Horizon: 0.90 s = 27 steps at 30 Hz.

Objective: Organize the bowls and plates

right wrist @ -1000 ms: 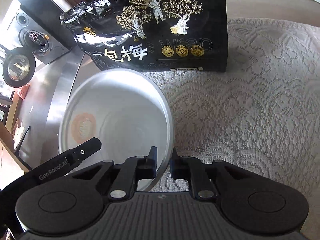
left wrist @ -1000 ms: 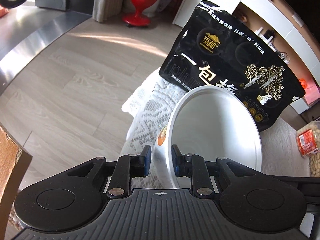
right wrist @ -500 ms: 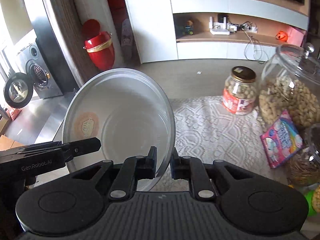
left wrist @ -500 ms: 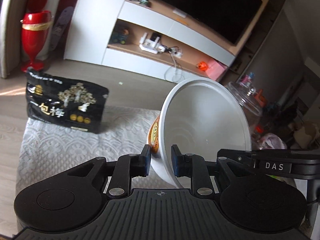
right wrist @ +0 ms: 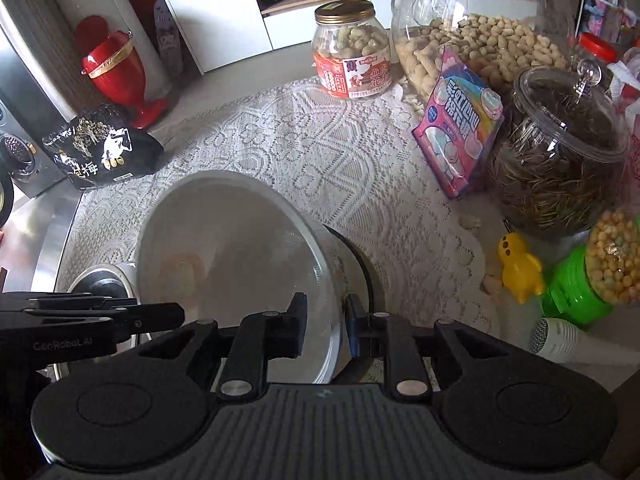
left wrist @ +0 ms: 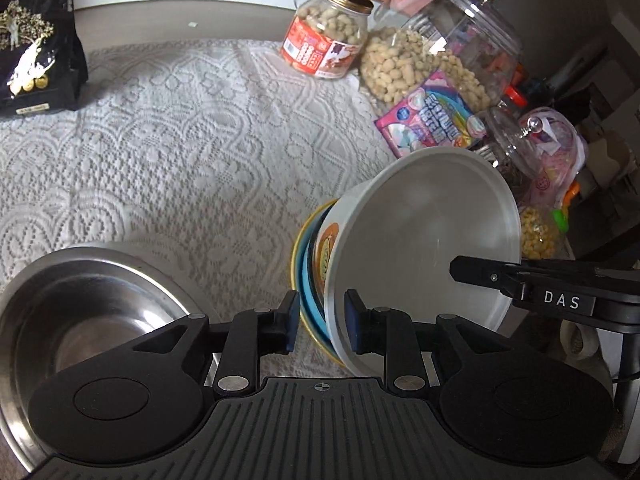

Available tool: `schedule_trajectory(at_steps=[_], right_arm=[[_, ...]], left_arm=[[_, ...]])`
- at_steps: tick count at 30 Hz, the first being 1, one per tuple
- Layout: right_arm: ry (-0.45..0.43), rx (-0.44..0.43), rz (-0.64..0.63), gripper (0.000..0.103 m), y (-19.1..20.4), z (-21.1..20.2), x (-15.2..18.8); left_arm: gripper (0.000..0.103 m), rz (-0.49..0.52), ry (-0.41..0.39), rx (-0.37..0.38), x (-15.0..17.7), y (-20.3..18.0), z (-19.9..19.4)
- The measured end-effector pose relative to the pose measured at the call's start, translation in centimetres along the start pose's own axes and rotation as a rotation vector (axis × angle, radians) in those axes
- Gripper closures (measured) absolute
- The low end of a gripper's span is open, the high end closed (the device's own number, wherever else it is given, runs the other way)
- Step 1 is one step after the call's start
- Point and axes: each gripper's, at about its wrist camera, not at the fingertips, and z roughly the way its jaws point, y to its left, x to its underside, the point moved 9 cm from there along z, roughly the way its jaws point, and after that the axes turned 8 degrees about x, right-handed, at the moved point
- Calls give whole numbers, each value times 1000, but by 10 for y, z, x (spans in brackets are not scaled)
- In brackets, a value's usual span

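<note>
A white bowl [left wrist: 424,236] with an orange emblem on its side is held tilted by both grippers. My left gripper [left wrist: 322,326] has its jaws around the bowl's near rim. My right gripper [right wrist: 326,330] is shut on the opposite rim of the same bowl [right wrist: 232,248]. The bowl sits over a blue plate with a yellow edge [left wrist: 306,276] on the lace cloth. A steel bowl [left wrist: 80,312] stands to the left, and its rim shows in the right wrist view [right wrist: 100,276].
On the lace tablecloth [left wrist: 180,132] stand a peanut jar with a red label [left wrist: 324,36], a big glass jar of peanuts [left wrist: 440,48], a pink candy packet [left wrist: 432,116], a seed jar [right wrist: 560,160], a yellow duck [right wrist: 518,266], a green jar [right wrist: 592,272] and a black snack bag [left wrist: 36,48].
Both grippers carried the white bowl from the table's far left end, near the black bag, over to the blue plate next to the steel bowl, and lowered it.
</note>
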Motion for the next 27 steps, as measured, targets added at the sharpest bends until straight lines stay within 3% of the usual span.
schedule_trajectory(at_steps=[6, 11, 15, 21, 27], right_arm=[[-43, -13, 17, 71, -5, -9, -9], [-179, 86, -3, 71, -13, -23, -18], [-112, 72, 56, 85, -21, -2, -16], [-39, 52, 67, 85, -23, 24, -5], [-88, 56, 68, 82, -26, 4, -3]], left_arm=[[76, 20, -84, -47, -21, -2, -29], [76, 6, -94, -58, -18, 0, -25], [76, 4, -103, -43, -16, -2, -20], [76, 42, -102, -65, -21, -4, -16], [76, 81, -128, -96, -18, -5, -22]])
